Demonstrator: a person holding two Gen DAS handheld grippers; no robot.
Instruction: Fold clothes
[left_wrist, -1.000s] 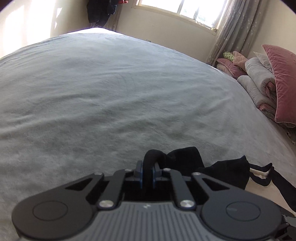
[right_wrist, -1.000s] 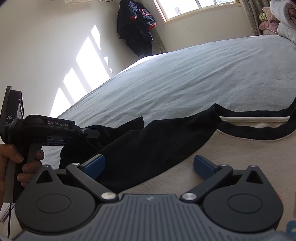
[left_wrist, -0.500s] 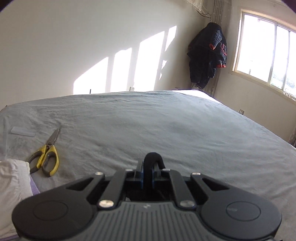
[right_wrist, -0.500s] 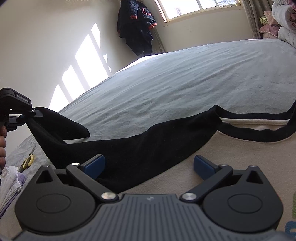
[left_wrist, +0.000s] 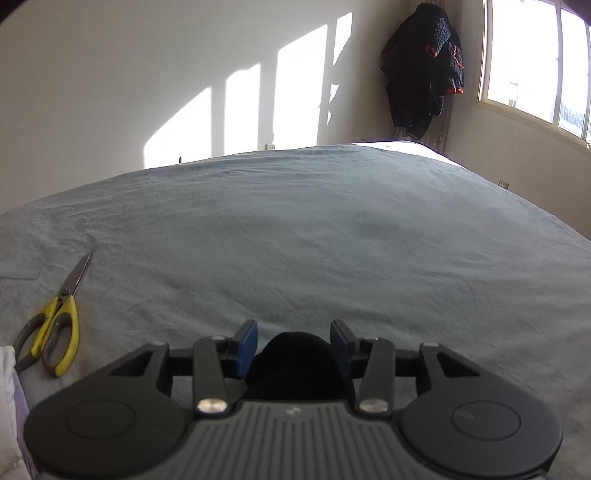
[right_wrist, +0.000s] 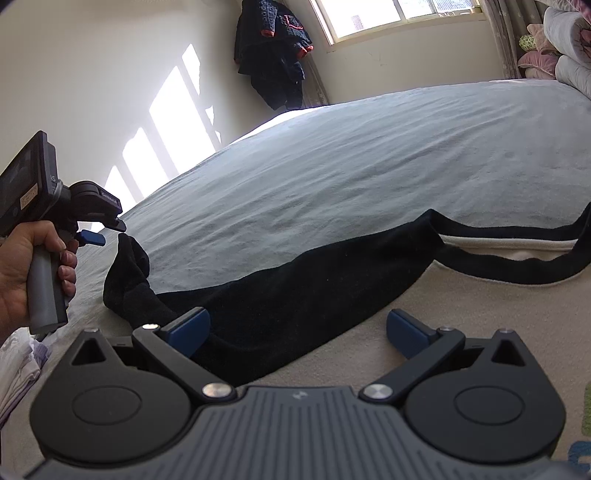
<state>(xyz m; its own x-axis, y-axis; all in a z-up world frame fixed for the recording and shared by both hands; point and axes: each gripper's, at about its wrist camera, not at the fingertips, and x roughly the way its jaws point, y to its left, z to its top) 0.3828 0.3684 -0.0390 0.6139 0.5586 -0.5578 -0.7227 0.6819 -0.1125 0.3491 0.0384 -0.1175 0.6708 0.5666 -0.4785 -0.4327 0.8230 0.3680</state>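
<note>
Grey bedspread (left_wrist: 332, 236), sunlit wall behind. Left wrist view: left gripper (left_wrist: 293, 341) jaws just opened, black sleeve (left_wrist: 295, 354) end loose between pads, unpressed; scissors (left_wrist: 55, 317) lie left.

Right wrist view: right gripper (right_wrist: 295, 328) open over cream sweater (right_wrist: 480, 295); sleeve runs leftward, its cuff nearest the left gripper.
</note>
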